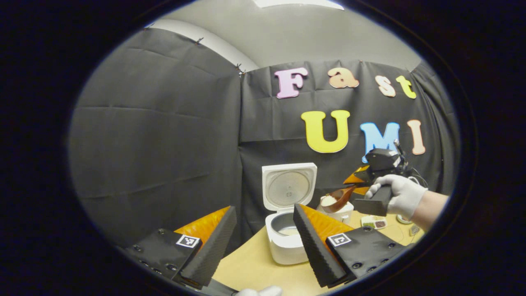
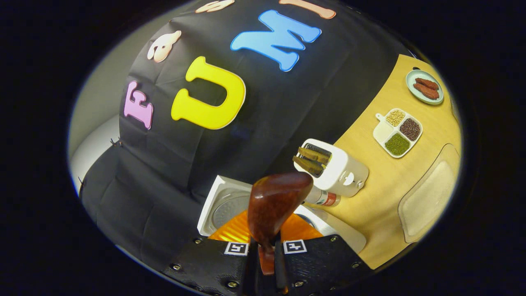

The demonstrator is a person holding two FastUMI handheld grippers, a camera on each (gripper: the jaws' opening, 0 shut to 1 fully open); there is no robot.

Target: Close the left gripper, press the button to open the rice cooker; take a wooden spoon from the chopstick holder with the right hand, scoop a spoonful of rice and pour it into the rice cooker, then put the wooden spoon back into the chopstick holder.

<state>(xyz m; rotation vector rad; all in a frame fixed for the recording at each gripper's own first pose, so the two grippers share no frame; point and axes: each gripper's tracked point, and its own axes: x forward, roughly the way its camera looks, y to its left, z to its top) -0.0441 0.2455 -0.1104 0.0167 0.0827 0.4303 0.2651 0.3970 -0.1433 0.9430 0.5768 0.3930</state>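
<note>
The booth's table (image 1: 254, 267) spreads pale across the bottom of the left gripper view, and on it, just right of centre, stands the rice cooker (image 1: 285, 242) with its lid tipped up and back, the pot open and a little rice already showing inside. In the right gripper view the same cooker sits low in the frame, partly behind my own fingers, with the toaster (image 2: 337, 168) just to its right, a compartment dish of grains (image 2: 397, 132) in the upper right and a small plate (image 2: 424, 87) beyond that. My left gripper (image 1: 263, 242) hangs with its jaws spread wide, grasping nothing, the cooker framed between its fingers. My right gripper (image 2: 266, 263) is clenched on the handle of the wooden spoon (image 2: 273, 205), both fingers pressing on it, the back of the bowl facing the camera. In the left gripper view that spoon, loaded with white rice (image 1: 328, 200), is held at right of centre above a white container (image 1: 343, 213) beside the cooker, by my gloved hand (image 1: 400, 193). I judge the step in hand is carrying the scoop over: I should keep the bowl level, travel toward the open pot, and tilt only once the bowl is squarely over the opening, so grains do not spill on the rim.
</note>
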